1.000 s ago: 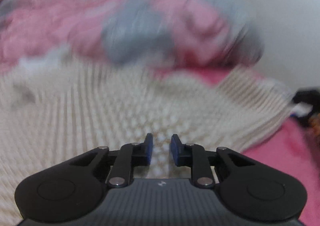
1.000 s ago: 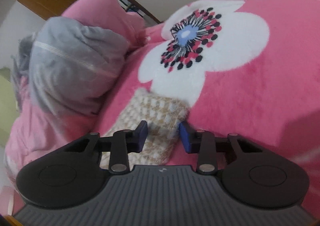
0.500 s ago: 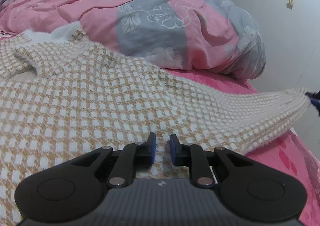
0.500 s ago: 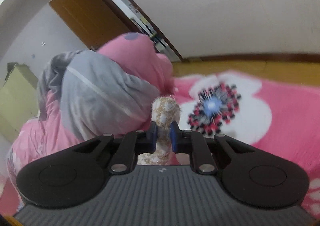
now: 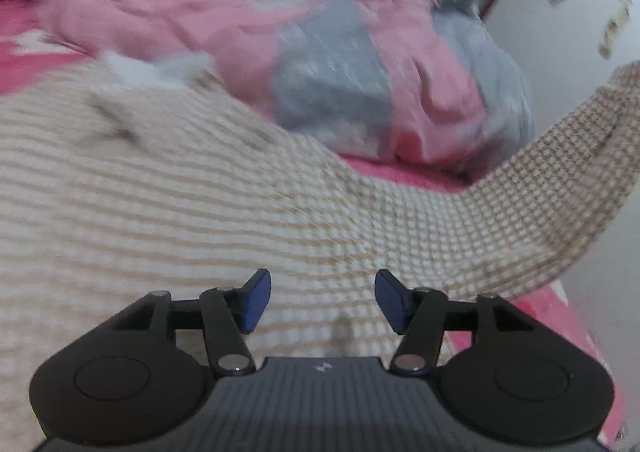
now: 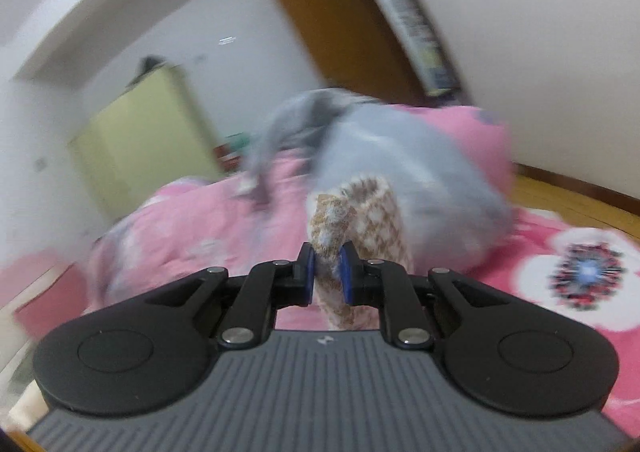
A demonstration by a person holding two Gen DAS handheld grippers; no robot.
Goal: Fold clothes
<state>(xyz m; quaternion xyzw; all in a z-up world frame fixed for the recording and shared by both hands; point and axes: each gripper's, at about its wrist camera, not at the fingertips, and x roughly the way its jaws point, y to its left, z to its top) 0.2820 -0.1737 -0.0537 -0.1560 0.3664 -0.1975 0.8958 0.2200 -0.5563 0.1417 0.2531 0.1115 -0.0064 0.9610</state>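
Checked sweater point(image 5: 208, 212) spread on the pink bed point(image 5: 24, 64), one corner lifted.
The right gripper point(image 6: 327, 272) pinches a sweater edge, raised at far right; the left gripper point(image 5: 322, 298), fingers just opened wide, hovers over the knit, holding nothing.

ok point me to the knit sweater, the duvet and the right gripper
knit sweater point(image 5: 168, 212): left wrist view, on the flat body panel.
duvet point(image 5: 332, 100): left wrist view, on a grey patch of the heap.
right gripper point(image 6: 327, 274): right wrist view, between the pads clamping the sweater's sleeve.
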